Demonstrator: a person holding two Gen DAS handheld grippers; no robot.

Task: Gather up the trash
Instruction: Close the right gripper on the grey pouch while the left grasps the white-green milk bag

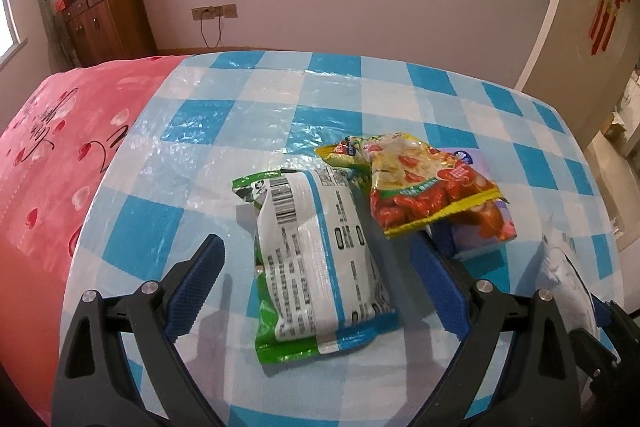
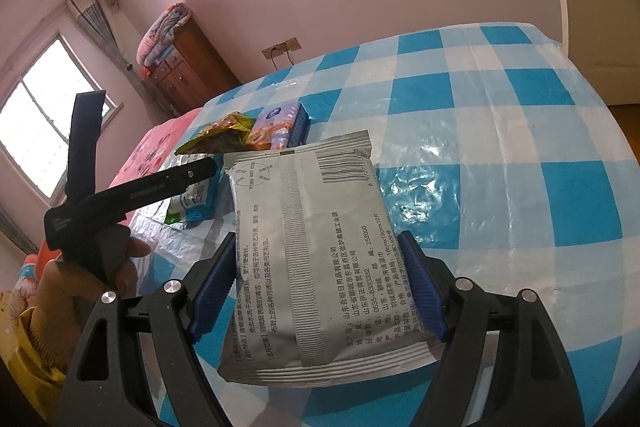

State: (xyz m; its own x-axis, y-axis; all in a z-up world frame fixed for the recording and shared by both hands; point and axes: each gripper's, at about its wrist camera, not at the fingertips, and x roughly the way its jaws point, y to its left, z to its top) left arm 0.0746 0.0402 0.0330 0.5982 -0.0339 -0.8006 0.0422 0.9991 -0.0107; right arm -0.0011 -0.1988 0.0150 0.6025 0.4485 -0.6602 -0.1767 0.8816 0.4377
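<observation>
A green, white and blue snack packet (image 1: 316,259) lies flat on the blue-and-white checked tablecloth (image 1: 224,131). My left gripper (image 1: 320,279) straddles it, open, with a gap between each blue pad and the packet. Just beyond it a yellow-and-red snack bag (image 1: 420,187) leans on a purple tissue pack (image 1: 472,239). My right gripper (image 2: 316,291) is shut on a grey foil packet (image 2: 316,247) with printed text and a barcode, pads pressing both long edges. In the right wrist view the green packet (image 2: 192,203) lies under one of the left gripper's fingers (image 2: 172,181).
A pink bedspread (image 1: 60,147) adjoins the cloth on the left. Against the back wall stands a wooden cabinet (image 1: 108,15) with folded blankets on top. A white door (image 1: 580,27) is at the right. A hand (image 2: 120,267) in a yellow sleeve holds the left gripper.
</observation>
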